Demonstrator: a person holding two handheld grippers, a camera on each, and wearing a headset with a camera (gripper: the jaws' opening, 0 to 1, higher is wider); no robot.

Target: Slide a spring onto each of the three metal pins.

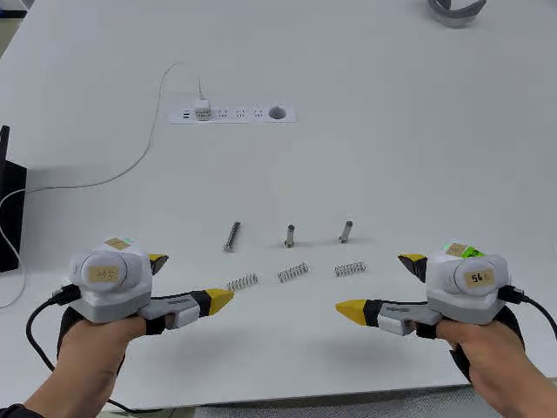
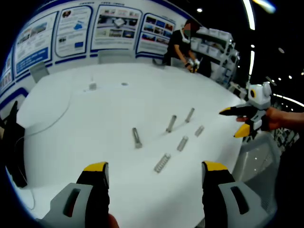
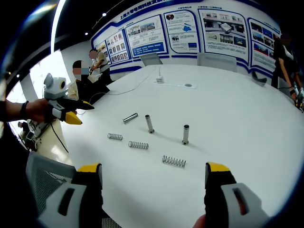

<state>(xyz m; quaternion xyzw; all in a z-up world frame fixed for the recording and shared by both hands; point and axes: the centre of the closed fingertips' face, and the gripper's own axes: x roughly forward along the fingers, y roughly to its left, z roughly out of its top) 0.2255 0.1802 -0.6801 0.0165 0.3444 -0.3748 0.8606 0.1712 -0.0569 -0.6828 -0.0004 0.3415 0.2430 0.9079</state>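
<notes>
— Why are both grippers hovering?
— Over the table [image 1: 392,131], the left gripper [image 1: 193,279] and right gripper [image 1: 376,283] are waiting either side of the pins [image 1: 290,235], jaws gaping and empty, seemingly readying a pick.
— And the springs?
— Three springs [image 1: 293,273] are lying loose just nearside of the pins, one facing each.

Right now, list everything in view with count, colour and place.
pins: three, silver, row at mid-table; left one seems to lie flat, two upright.
springs: three, silver, lying in a row before the pins.
power strip: one, white, far side, white plug in it.
cable: one, white, from the plug toward the left edge.
black object: one, left edge.
grey object: one, far right corner.
table: one, white, under everything.
left gripper: one, white, yellow-tipped jaws open, near left.
right gripper: one, same colours, jaws open, near right.
hands: two, holding the grippers.
</notes>
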